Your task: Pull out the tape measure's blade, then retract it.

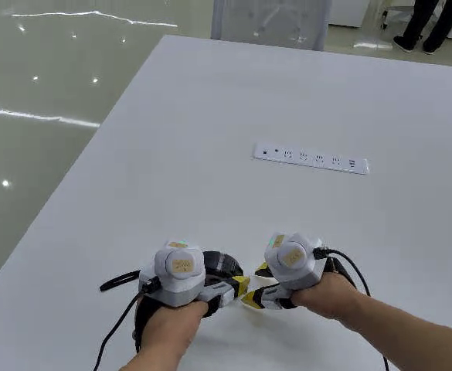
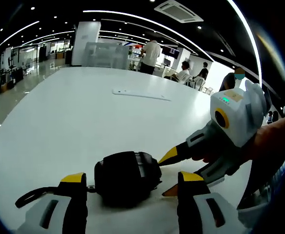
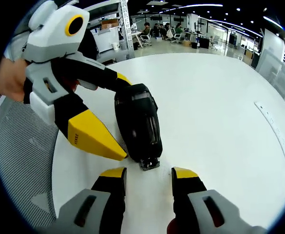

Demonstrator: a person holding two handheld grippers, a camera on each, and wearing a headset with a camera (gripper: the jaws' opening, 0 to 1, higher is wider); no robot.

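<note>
Tape measure: black case, lying on the white worktop near its front edge. Its long axis runs between the two grippers, with the blade-hook end towards the right tongs and the wrist strap trailing opposite. Left tongs: spread, straddling the case with a gap on each side. Right tongs: released, empty, just short of the hook. Power strip: well apart, farther back.
</note>
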